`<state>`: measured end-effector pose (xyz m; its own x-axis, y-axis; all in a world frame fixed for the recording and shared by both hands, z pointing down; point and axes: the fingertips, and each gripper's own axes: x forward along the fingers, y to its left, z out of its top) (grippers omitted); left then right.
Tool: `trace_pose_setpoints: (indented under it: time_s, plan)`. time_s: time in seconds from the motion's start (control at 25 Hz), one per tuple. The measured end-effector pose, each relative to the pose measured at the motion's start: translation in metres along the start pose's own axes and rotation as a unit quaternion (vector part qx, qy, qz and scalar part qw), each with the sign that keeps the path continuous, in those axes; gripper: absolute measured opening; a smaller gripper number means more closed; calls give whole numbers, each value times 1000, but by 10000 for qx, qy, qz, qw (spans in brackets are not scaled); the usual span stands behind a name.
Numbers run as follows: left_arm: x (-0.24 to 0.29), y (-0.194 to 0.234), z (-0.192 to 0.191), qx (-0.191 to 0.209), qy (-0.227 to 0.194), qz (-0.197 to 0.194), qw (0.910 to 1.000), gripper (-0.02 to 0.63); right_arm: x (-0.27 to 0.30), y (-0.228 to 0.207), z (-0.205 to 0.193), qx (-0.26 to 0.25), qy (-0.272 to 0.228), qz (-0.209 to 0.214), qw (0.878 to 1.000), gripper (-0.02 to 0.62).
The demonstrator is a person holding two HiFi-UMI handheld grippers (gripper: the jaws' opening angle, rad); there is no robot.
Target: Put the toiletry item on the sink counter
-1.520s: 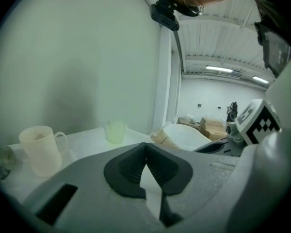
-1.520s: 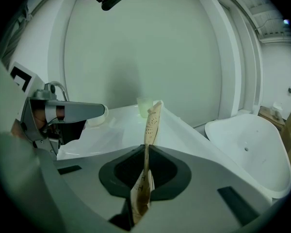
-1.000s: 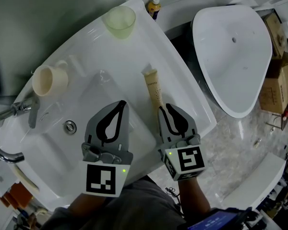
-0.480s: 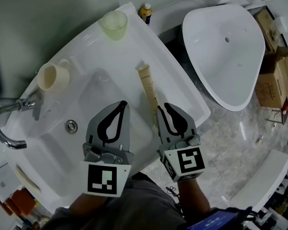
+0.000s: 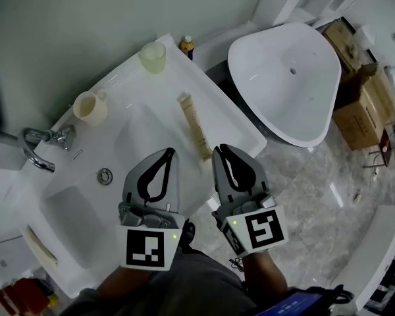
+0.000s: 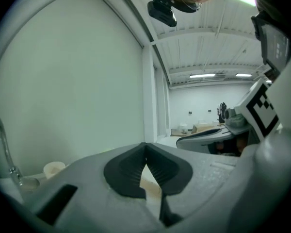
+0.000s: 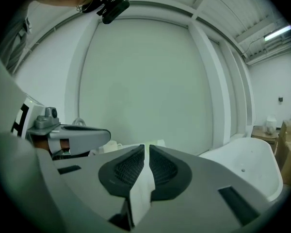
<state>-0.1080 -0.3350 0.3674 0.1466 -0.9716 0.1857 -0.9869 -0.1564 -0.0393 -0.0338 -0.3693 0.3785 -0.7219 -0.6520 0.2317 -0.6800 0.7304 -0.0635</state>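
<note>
A cream toiletry tube [image 5: 193,126] lies flat on the white sink counter [image 5: 234,127], right of the basin and pointing away from me. My right gripper [image 5: 218,149] is shut and holds nothing; its tip hovers just right of the tube's near end, apart from it. Over the basin's near right part, my left gripper [image 5: 169,152] is also shut and empty. In the left gripper view the jaws meet at the left gripper [image 6: 145,147] tip. In the right gripper view only a thin slit shows between the jaws of the right gripper [image 7: 146,148].
A cream mug [image 5: 89,106] and a chrome faucet [image 5: 43,143] stand at the counter's left; a pale green cup [image 5: 152,56] and a small bottle [image 5: 185,45] stand at its far corner. A white tub [image 5: 283,81] and cardboard boxes [image 5: 362,107] lie on the floor to the right.
Both grippers have drawn back toward me from the counter, still shut. The right gripper's tip has come away from the tube, which stays lying where it was.
</note>
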Motion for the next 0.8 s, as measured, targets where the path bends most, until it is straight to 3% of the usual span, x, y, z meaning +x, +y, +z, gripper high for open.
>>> trace_pose_setpoints:
  time_s: [0.4,0.8]
  plan:
    - [-69,-49,71,543,-556,-24,9970,11,-87,31,74,-441,-768,-127,9960,17]
    - [-92,-66,82,644,-751,-84,9951,11,-117,41,78,-545,-898,-276,9941,14]
